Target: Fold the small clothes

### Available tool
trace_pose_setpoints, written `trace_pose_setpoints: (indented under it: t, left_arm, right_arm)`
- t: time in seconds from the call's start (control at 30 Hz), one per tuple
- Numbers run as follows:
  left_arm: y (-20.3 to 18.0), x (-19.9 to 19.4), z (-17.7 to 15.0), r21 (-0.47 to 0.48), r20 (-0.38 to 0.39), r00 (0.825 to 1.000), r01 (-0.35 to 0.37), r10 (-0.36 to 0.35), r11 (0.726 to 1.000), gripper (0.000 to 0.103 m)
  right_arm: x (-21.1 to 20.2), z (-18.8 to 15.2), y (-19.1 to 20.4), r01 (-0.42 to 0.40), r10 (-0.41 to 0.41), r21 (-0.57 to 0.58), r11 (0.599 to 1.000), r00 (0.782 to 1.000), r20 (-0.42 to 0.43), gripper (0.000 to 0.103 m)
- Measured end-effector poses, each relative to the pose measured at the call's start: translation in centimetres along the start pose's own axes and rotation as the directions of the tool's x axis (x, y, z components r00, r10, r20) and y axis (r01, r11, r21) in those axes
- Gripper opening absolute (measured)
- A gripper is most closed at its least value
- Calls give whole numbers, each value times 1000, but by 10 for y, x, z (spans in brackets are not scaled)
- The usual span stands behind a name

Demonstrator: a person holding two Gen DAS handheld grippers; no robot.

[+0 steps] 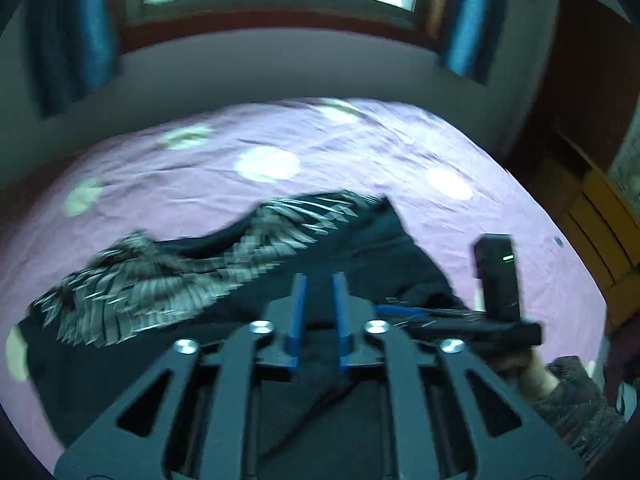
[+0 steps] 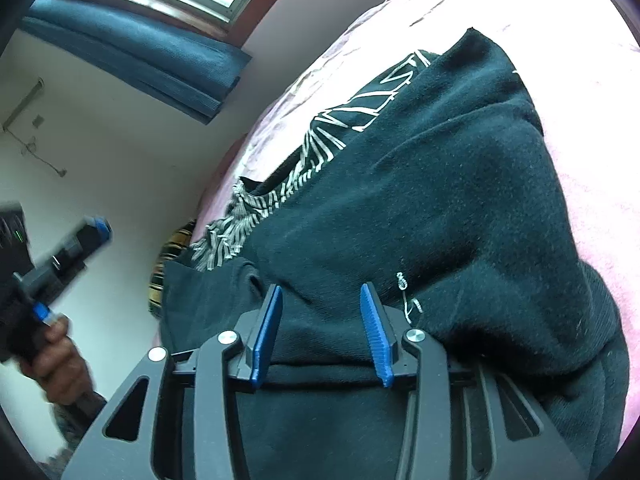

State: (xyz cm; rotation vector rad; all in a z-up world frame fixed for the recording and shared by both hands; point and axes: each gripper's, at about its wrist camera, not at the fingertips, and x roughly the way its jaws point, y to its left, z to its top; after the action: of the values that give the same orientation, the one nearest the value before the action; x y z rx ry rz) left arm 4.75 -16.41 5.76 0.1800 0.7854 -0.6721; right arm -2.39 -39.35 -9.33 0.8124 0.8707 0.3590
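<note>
One garment: a black top (image 1: 360, 248) with a grey-white feather print lies on the bed (image 1: 360, 148), spread across the near half of the purple spotted sheet, its far corner peaking toward the middle of the bed.
Fold so far: a plain black layer is laid over part of the print in the right wrist view, which I judge to be a first fold; the edges are not yet squared.
Left gripper (image 1: 319, 280): fingers a narrow gap apart, with nothing between them; it hangs over the black cloth near the bed's near edge. The view is blurred.
Right gripper (image 2: 322, 294): fingers moderately apart, low over the thick black fabric; whether the pads pinch a ridge of cloth I cannot tell.
Left hand (image 2: 60, 356): seen in the right wrist view, holding its tool off the bed's side, apart from the cloth.
Next move, my judgement: the free printed end at the bed's left side wants picking up.
Doing it well: take one layer only at the hem, lift just enough to clear, keep the other end pinned, lay edge on edge, then smooth toward the near edge.
Risk: dragging the sheet, or bunching the thick layer.
</note>
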Motion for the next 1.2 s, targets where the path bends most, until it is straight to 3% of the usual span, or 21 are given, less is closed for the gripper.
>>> trace_pose_setpoints:
  t: [0.07,0.17,0.27,0.43,0.5,0.6,0.63,0.67,0.7,0.8,0.83,1.03,1.2]
  left_arm:
    - [28,-26,-21,-36,49,995,-88,90,995,45]
    - [68,-54,-58,-70,68,970,-229,234,971,46]
    - [116,-77,-101,-156,20,950,-304,311,940,49]
    - [181,-96,-172,-309,-113,926,-377,360,873,49]
    - [194,-100,-193,-338,-141,921,-391,364,856,49]
    - [204,-102,-212,-349,-171,916,-402,364,847,49]
    - [206,-100,-216,-344,-179,915,-402,361,849,49]
    - [206,-98,-216,-341,-181,915,-403,361,849,49]
    - [206,-96,-217,-335,-185,913,-407,364,850,49]
    - [206,-91,-216,-325,-177,916,-401,361,857,49]
    - [206,-90,-214,-322,-174,917,-396,358,860,50]
    - [199,-77,-202,-306,-160,928,-372,337,876,51]
    - [192,-69,-193,-296,-155,930,-366,333,883,55]
  right_arm:
    - [-7,1,5,-48,48,24,999,999,0,45]
    - [-3,0,25,-145,147,35,989,987,-67,55]
    - [14,-3,41,-158,161,32,987,977,-139,55]
    - [55,2,62,0,-12,-62,998,982,-188,55]
    - [67,4,66,59,-75,-93,994,981,-178,55]
    - [80,2,71,80,-101,-114,990,977,-188,55]
    - [82,0,76,94,-118,-138,986,976,-184,52]
    - [84,-2,81,111,-142,-169,979,972,-186,33]
    - [86,-3,83,135,-172,-192,972,967,-189,22]
    - [83,-2,88,193,-228,-201,961,959,-169,11]
    - [78,0,93,187,-219,-191,963,963,-157,4]
    - [51,27,169,-12,-5,-202,979,996,-84,4]
    - [-2,48,220,-142,163,-249,958,985,64,4]
